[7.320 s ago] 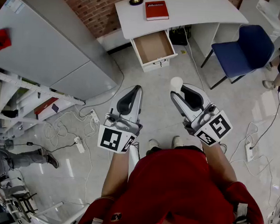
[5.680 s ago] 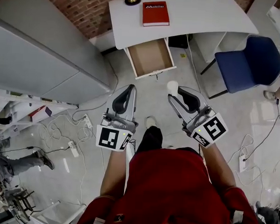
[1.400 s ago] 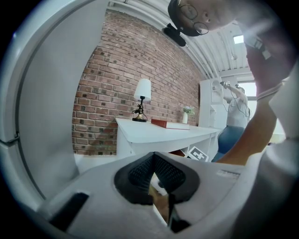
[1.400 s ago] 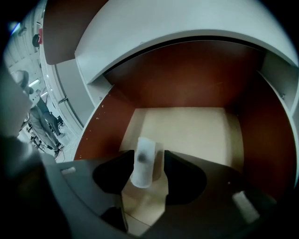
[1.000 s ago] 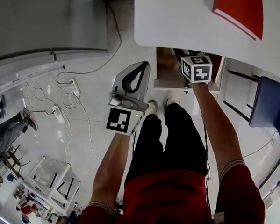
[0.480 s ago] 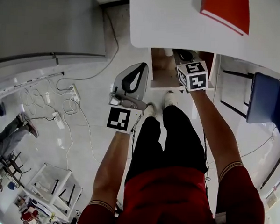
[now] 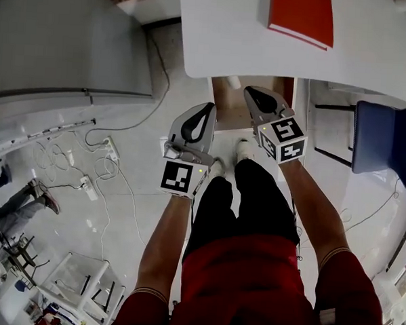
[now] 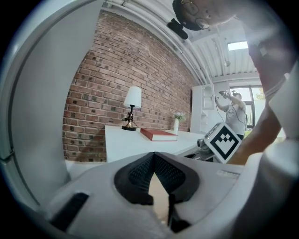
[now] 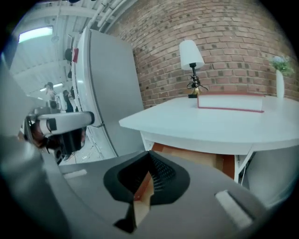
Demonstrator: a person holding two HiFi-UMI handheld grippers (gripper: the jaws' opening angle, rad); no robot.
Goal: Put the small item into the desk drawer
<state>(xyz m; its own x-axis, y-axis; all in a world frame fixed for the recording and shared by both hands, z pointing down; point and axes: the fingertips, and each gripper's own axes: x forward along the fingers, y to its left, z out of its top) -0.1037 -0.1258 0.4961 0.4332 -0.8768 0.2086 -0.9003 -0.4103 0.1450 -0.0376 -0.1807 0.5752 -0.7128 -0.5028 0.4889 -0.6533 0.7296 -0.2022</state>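
The white desk has its drawer pulled open below the front edge. A small white item lies on the drawer's wooden bottom, right at the desk edge. My right gripper hovers over the drawer's right part, shut with nothing between its jaws, a little to the right of the item. My left gripper hangs beside the drawer's left edge, also shut and empty. In the right gripper view the shut tips point at the drawer under the desk. The left gripper faces the desk.
A red book lies on the desk; a lamp and a vase stand at its back. A blue chair is at the right, a grey cabinet at the left. Cables and power strips lie on the floor.
My right gripper has drawn back out of the drawer toward me with its jaws shut and empty; the white item stays in the drawer. The left gripper has barely moved.
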